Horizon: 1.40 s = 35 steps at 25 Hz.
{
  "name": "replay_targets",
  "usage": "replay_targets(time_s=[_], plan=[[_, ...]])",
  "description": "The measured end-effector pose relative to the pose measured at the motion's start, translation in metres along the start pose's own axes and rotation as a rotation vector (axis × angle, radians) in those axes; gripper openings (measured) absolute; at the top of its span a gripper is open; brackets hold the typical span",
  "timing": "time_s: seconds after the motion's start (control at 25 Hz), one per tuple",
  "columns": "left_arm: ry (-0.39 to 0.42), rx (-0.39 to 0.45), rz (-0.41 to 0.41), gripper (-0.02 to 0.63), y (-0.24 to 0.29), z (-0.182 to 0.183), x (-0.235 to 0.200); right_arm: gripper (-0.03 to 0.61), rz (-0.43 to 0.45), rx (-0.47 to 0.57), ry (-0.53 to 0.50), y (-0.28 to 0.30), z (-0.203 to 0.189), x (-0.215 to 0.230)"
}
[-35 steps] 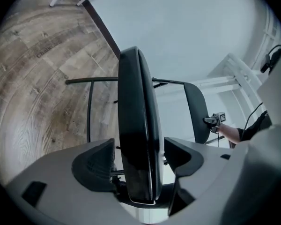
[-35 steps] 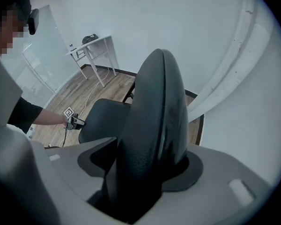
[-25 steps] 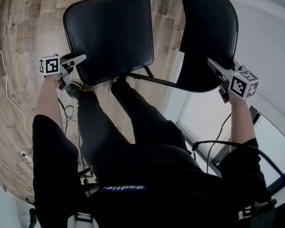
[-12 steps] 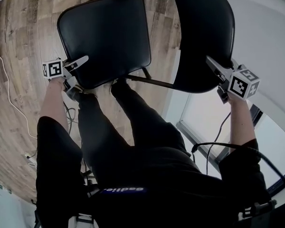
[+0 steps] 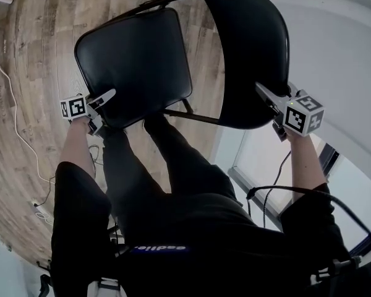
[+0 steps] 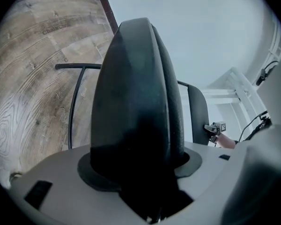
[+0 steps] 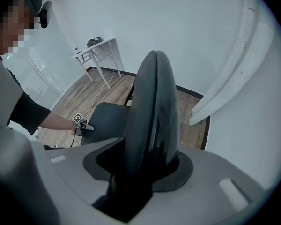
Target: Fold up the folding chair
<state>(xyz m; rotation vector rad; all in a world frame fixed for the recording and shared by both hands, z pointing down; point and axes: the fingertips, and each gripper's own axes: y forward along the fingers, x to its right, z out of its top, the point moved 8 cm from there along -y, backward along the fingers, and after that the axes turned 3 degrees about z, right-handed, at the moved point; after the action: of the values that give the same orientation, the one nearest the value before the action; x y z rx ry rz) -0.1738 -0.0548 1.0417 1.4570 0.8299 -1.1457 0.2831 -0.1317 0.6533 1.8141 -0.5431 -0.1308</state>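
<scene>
The black folding chair stands unfolded on the wood floor in front of me. In the head view my left gripper (image 5: 109,99) is at the front edge of the padded seat (image 5: 133,54). The left gripper view shows that edge (image 6: 131,102) filling the jaws, which have just been closing onto it. My right gripper (image 5: 264,95) is shut on the top edge of the backrest (image 5: 247,48). Its jaws have just been closing too, and the backrest rim (image 7: 150,111) sits between the pads. Each gripper view shows the other gripper far off.
The person's legs (image 5: 173,166) stand close behind the seat. A white cable (image 5: 12,116) snakes over the floor at left, and a dark cable (image 5: 278,190) hangs at right. A white wall and frame (image 5: 260,159) lie to the right. A small white table (image 7: 96,48) stands by the far wall.
Both grippers' jaws have closed in on the chair. The left gripper has shifted a little with the seat's front edge. Seat and backrest now sit further left in the view.
</scene>
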Motion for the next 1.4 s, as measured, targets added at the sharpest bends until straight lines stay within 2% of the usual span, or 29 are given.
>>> replay_targets(time_s=[0.28,0.92,1.4], plan=[[0.018,-0.002,0.067,0.288,-0.013,0.004,0.029,0.172,0.005,0.007,0.017,-0.011,-0.001,-0.005],[0.007,0.040,0.218,0.288,-0.004,-0.015,0.106,0.163,-0.051,-0.007,-0.038,-0.056,0.018,-0.037],[-0.019,0.087,0.282,0.271,0.000,-0.033,0.151,0.139,-0.063,0.003,-0.087,-0.078,0.030,-0.062]])
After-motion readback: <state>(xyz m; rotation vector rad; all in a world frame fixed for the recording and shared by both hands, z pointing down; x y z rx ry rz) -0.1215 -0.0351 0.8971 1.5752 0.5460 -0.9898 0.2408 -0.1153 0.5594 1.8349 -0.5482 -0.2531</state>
